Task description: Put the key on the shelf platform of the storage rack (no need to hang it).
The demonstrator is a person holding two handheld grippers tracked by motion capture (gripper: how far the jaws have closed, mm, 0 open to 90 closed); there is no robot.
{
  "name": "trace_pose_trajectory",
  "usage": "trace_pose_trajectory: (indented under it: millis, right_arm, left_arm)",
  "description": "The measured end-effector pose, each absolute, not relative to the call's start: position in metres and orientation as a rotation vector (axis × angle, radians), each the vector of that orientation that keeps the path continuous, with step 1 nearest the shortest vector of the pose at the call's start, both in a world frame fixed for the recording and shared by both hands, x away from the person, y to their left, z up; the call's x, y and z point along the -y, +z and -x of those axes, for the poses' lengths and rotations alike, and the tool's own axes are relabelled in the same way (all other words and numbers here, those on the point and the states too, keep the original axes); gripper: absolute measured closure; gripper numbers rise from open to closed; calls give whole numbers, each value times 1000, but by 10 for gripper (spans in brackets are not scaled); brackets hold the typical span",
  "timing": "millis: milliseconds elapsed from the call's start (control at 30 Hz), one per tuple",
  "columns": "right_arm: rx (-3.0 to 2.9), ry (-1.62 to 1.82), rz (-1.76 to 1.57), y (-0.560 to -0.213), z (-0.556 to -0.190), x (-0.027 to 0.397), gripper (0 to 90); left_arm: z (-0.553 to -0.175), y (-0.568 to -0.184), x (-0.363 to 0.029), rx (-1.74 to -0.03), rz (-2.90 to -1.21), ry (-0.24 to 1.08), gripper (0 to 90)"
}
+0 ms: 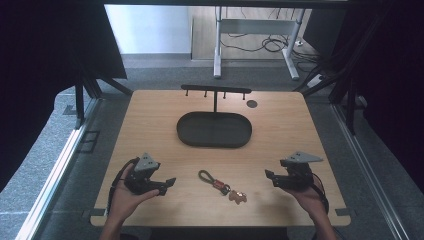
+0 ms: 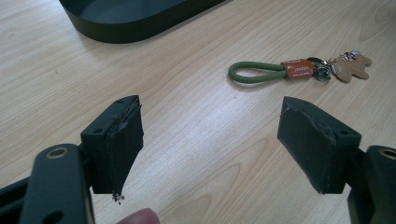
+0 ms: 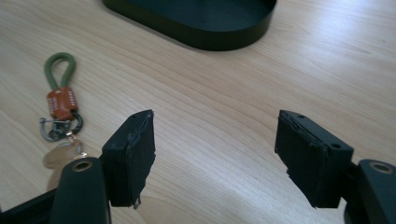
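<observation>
High view: two hand-held grippers are resting low over the near edge of the tabletop point(image 1: 150, 120), one in each hand. The left hand-held gripper point(image 1: 169, 184) and the right hand-held gripper point(image 1: 269, 176) are pointing inward, toward each other, with one keychain point(image 1: 220, 184) lying between them, apart from both. One dark oval tray point(image 1: 214, 129) is sitting beyond the keychain, ahead of both, and one black hook rack point(image 1: 215, 90) is standing at the tray's far side. Judgement: the rack and tray are likely serving as places to hang or drop the keychain.

Left gripper view: the left hand-held gripper point(image 2: 210, 144) is standing with jaws spread wide, nothing between them. The keychain point(image 2: 299, 69) is lying ahead and to its right, green loop nearest, bear charm farthest.

Right gripper view: the right hand-held gripper point(image 3: 215, 154) is likewise gaping and empty. The keychain point(image 3: 60, 105) is lying to its left, just beside the left jaw; the tray point(image 3: 196, 28) is lying ahead
</observation>
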State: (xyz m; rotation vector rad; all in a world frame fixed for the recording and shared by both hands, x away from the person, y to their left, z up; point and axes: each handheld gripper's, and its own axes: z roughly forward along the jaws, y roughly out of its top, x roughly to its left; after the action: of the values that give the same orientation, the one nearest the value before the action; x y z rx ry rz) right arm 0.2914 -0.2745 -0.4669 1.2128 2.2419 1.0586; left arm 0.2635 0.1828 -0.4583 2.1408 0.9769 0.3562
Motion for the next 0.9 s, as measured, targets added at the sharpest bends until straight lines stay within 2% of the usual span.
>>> trace_pose_trajectory:
  millis: [900]
  right_arm:
    - [-2385, 1026, -1085, -441, -302, 251, 389]
  left_arm:
    - [-263, -457, -185, -980, -2131, 356, 227]
